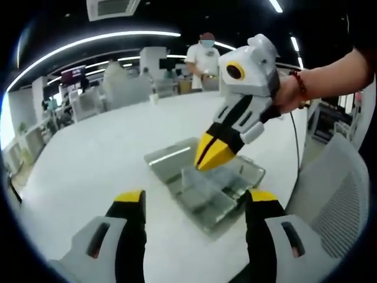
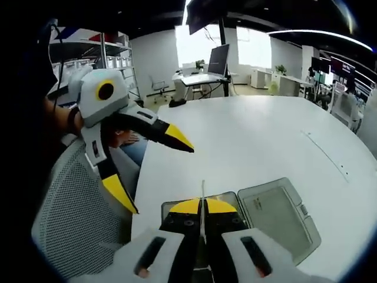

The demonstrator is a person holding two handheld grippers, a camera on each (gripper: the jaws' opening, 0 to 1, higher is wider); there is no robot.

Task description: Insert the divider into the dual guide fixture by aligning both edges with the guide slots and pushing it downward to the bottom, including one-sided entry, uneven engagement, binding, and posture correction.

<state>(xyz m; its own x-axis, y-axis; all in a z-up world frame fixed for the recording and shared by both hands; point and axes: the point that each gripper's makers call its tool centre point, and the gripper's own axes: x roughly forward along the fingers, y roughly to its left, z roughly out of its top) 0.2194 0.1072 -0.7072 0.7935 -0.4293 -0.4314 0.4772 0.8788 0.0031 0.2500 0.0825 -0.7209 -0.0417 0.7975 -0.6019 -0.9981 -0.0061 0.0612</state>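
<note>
The right claw (image 1: 213,154) is pinching the divider (image 2: 202,203), a thin clear sheet seen edge-on in the right gripper view, rising between its pressed-together yellow tips. In the left gripper view that claw is hanging just above the dual guide fixture (image 1: 203,191), a clear open case lying on the white table (image 1: 106,153) near the edge closest to the person, beside a mesh chair (image 1: 336,200). The case's lid (image 2: 277,215) is lying folded flat alongside the base. Whether the divider's lower edge is touching the guide slots cannot be told; the sheet is too clear to make out there.

The left claw (image 2: 154,168) is standing spread wide and holding nothing, hovering off the near table edge over the chair.

The step in hand looks like alignment before entry: the divider is being carried over the fixture, not yet seated. The next move probably calls for squaring the sheet so both edges are meeting their slots together, then pressing straight down, with the free claw ready to steady the fixture if one side is binding.
</note>
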